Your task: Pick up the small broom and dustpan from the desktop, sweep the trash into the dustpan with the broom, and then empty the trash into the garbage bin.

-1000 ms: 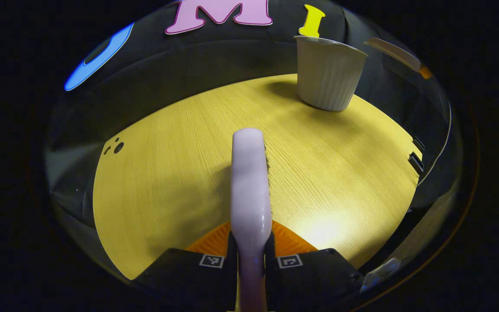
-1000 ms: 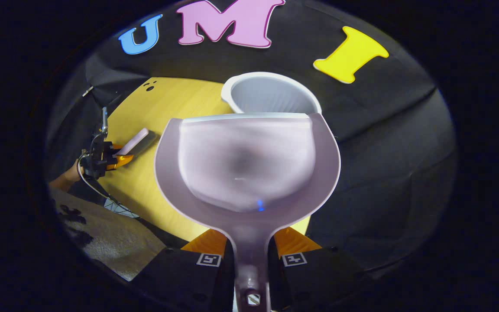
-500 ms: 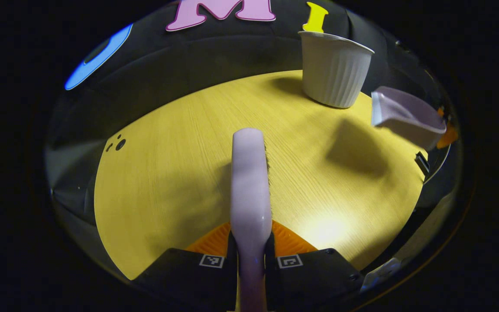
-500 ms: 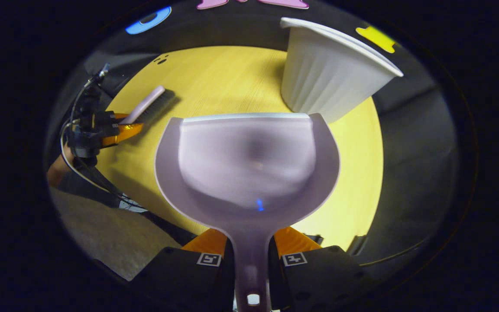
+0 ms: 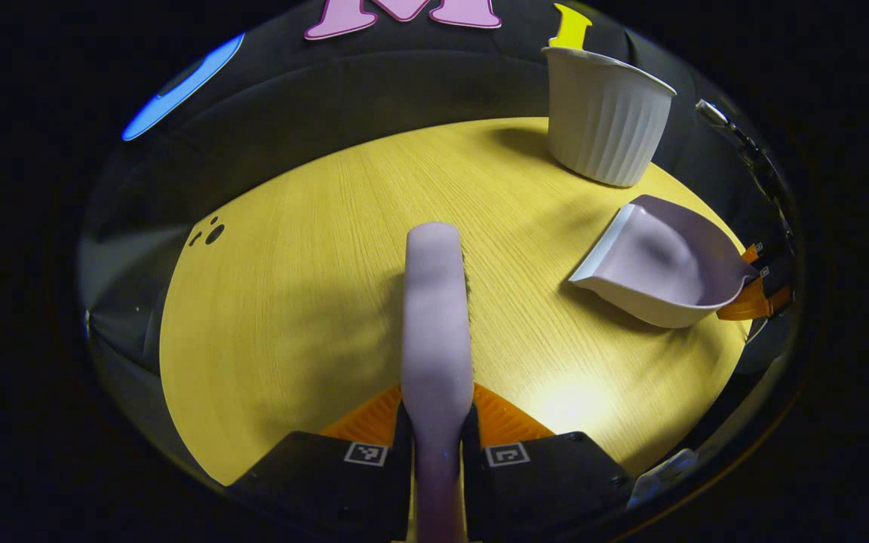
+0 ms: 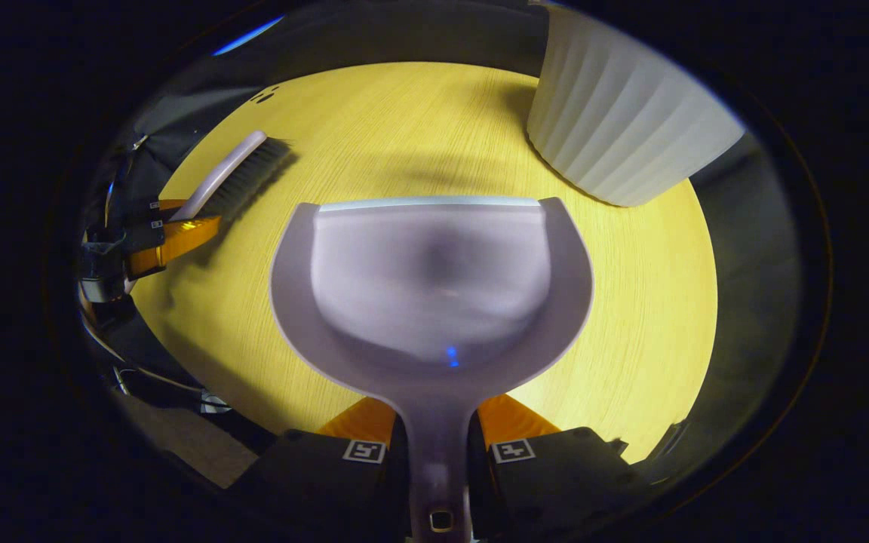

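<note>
Left gripper point(image 5: 437, 445) — clamped on broom point(image 5: 437, 317) handle from both sides; broom held over yellow wood-grain table point(image 5: 299, 302), pointing away from camera. In right gripper view, broom point(image 6: 234, 177) seen at table's left edge, dark bristles facing down toward tabletop.

Right gripper point(image 6: 437, 445) — clenched on dustpan point(image 6: 431, 286) handle; pan mouth aimed toward far side of table. In left gripper view, dustpan point(image 5: 657, 268) low over table at right; contact with tabletop cannot be told.

Bin point(image 5: 604, 117) — white, ribbed, upright at table's far right, near dustpan.

Writing: none legible; small square coded markers noted on both grippers.
</note>
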The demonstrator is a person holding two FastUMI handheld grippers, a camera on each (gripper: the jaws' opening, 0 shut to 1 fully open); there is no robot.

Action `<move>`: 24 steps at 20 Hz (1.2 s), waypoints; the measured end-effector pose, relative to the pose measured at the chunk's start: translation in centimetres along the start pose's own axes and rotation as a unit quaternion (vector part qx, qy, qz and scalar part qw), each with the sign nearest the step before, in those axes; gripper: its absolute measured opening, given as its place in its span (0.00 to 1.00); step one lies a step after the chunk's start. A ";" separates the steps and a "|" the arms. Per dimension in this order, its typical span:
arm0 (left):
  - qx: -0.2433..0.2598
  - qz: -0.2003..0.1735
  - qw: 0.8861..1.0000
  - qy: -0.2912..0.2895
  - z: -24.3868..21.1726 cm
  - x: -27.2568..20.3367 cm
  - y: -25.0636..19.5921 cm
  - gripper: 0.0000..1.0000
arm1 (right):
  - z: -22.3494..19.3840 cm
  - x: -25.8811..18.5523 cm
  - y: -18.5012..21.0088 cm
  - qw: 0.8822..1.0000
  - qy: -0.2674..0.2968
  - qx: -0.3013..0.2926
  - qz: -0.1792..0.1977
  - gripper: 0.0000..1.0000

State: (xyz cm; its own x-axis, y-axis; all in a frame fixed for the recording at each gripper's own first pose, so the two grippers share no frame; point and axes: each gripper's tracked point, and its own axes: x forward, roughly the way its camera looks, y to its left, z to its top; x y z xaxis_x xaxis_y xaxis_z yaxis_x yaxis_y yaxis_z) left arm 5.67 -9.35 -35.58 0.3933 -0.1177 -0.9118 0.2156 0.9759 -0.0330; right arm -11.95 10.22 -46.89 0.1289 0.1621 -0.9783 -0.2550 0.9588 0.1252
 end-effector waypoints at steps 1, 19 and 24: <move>-0.001 0.002 1.000 0.003 -0.1 0.2 0.1 0.34 | 0.0 0.3 0.5 1.000 0.003 0.008 0.003 0.36; 0.022 0.034 0.995 -0.090 2.0 -7.2 1.0 0.39 | 2.3 -10.5 1.3 0.990 -0.129 0.060 -0.006 0.46; 0.002 0.030 0.976 -0.214 8.9 -14.0 0.7 0.39 | 9.0 -17.7 2.0 0.950 -0.309 0.028 -0.035 0.46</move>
State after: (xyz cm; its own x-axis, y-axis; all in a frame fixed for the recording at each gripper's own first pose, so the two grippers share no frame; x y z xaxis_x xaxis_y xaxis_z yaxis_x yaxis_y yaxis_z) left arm 8.28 -8.68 -19.16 0.7429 -0.1261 -0.6574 0.1828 0.9830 0.0180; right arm -6.12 11.35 -27.85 0.6864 0.1860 -0.7030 -0.1748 0.9806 0.0888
